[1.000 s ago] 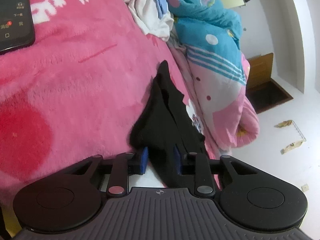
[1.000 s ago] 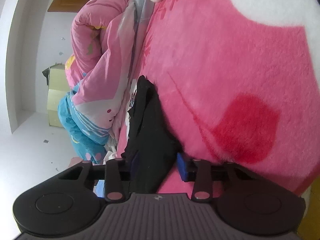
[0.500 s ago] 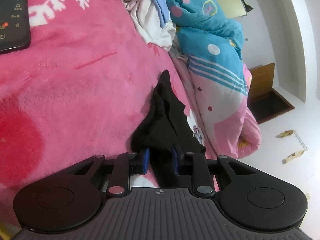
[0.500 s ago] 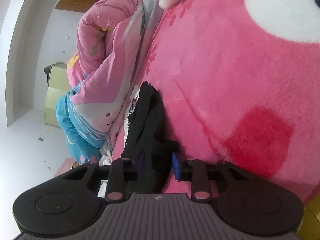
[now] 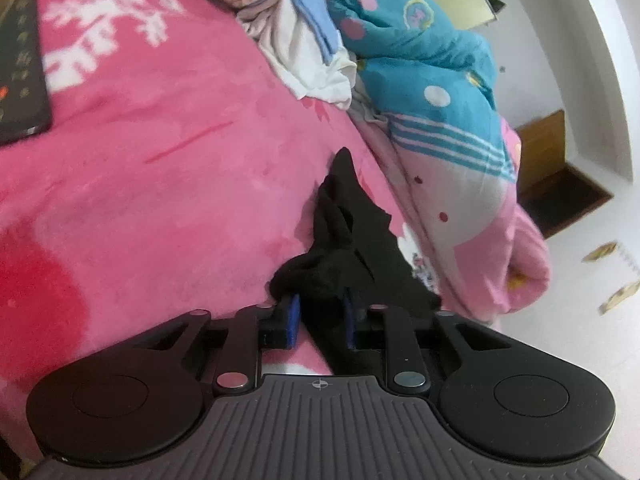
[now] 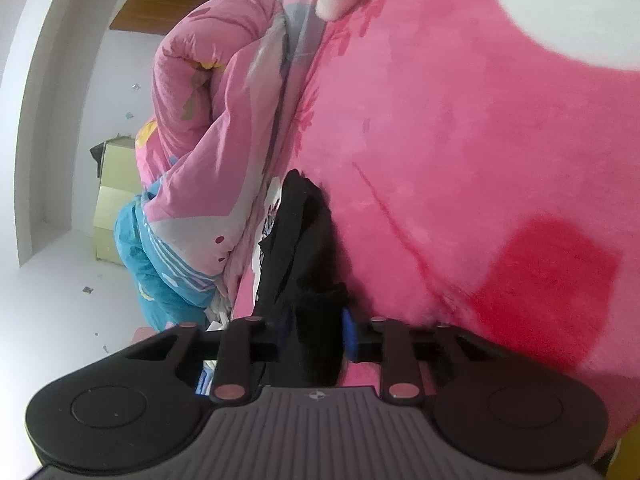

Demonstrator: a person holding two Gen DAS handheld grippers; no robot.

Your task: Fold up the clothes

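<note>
You cannot read the black garment as any particular piece of clothing: it is bunched into a narrow dark ridge with no seam or label to make out, and its near end drops out of sight behind each gripper's body. Your left gripper has its blue pads pressed in on one end of the cloth, the right-hand pad nearly buried in the folds, so the jaws are clenched on it. Your right gripper grips the other end the same way, with fabric filling the gap between the pads and hiding most of the left one. The garment lies along the edge of the bed, on the pink blanket and just beside the rolled quilt. A dark phone sits at the far left of the left wrist view, cut off by the frame, its screen text too blurred to read. Beyond the quilt a heap of white and blue clothes is only partly visible. The blanket is plush fleece, bright pink with white snowflake prints and a red patch. The quilt is smoother cotton, pink and teal with dots and stripes, rolled thick. Past the bed you see a pale floor with scattered scraps, white walls, a yellowish box and a brown wooden step.
</note>
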